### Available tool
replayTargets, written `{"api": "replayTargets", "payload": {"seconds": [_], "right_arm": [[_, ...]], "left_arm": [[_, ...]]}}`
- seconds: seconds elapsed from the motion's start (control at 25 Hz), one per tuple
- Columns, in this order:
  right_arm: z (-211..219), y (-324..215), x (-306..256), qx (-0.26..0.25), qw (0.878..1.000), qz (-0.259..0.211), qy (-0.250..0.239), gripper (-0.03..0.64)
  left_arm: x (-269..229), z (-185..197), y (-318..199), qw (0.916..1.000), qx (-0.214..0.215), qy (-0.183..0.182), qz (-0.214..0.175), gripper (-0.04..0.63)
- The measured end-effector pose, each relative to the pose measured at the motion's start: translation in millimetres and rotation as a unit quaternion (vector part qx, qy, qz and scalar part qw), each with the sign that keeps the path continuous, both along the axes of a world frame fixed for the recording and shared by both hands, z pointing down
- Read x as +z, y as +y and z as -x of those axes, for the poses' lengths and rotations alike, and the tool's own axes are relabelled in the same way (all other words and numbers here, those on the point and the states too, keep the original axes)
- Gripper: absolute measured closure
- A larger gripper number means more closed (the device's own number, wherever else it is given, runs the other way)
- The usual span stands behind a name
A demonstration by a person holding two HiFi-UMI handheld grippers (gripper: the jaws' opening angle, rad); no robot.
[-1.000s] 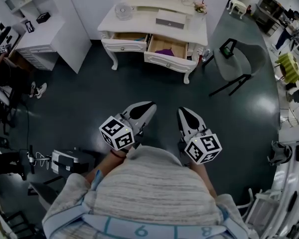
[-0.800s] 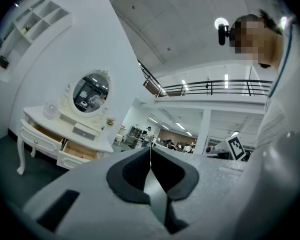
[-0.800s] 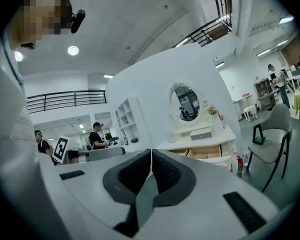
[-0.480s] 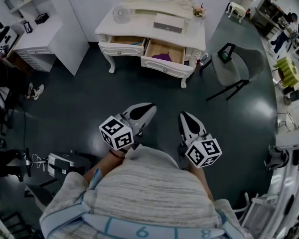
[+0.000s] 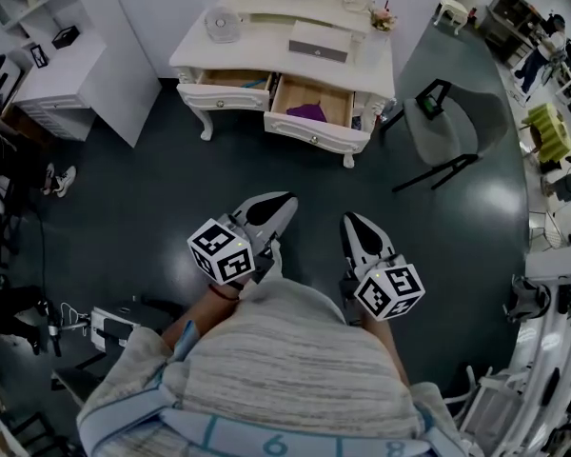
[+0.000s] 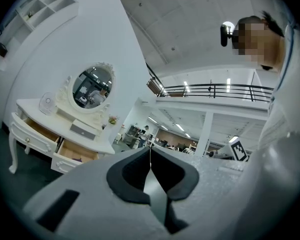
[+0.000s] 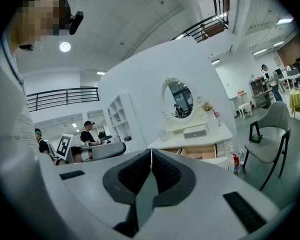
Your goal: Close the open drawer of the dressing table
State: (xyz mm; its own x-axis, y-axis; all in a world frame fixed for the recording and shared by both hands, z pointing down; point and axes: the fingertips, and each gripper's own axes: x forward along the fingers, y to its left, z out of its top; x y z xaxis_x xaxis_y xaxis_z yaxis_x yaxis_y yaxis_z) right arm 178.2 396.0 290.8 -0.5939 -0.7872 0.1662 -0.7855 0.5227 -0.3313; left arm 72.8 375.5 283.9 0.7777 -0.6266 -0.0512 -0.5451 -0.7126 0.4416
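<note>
**A:** Head view first. Where's the job?

**B:** The dressing table stands well ahead of me across the floor. Two of its drawers are out: the left drawer, and the right drawer, which is pulled further and has a purple cloth inside. My left fingers and right fingers are pressed together with nothing in them, close to my body.

**A:** What could go wrong there?

**B:** The task names one drawer, so I might shut one and leave the other out. The chair near the table's right end could also crowd my right arm.

**A:** Left gripper view?

**B:** The fingers meet with nothing between them. The table sits low and off to the left. A push from this slant could skew a drawer and jam it.

**A:** Right gripper view?

**B:** Those fingers are also closed and empty, with the open drawers beyond the tips. Closed tips are narrow and might slip off the curved drawer front. The cloth could bunch up at the edge and stop the drawer closing.
</note>
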Motion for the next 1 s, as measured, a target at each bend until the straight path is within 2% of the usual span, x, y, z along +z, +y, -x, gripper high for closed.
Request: {"api": "replayTargets", "payload": {"seconds": [0.2, 0.4, 0.68, 1.0], "right_arm": [[19.6, -64.0, 9.0, -0.001, 1.000, 0.005, 0.003, 0.606], [50.6, -141.0, 7.6, -0.007, 1.000, 0.007, 0.003, 0.606], [96.7, -247.4, 0.6, -0.012, 1.000, 0.004, 0.005, 0.606], [126.0, -320.3, 8.2, -0.005, 1.000, 0.017, 0.009, 0.604]], "left_arm": [[10.8, 15.4, -60.9, 0.9999, 0.006, 0.007, 0.006, 0.580], [8.8, 50.2, -137.0, 0.9999, 0.001, 0.008, 0.006, 0.580], [5.4, 86.1, -238.1, 0.9998, 0.018, -0.002, 0.009, 0.580], [8.5, 114.5, -309.8, 0.9993, 0.032, -0.021, 0.002, 0.580]]}}
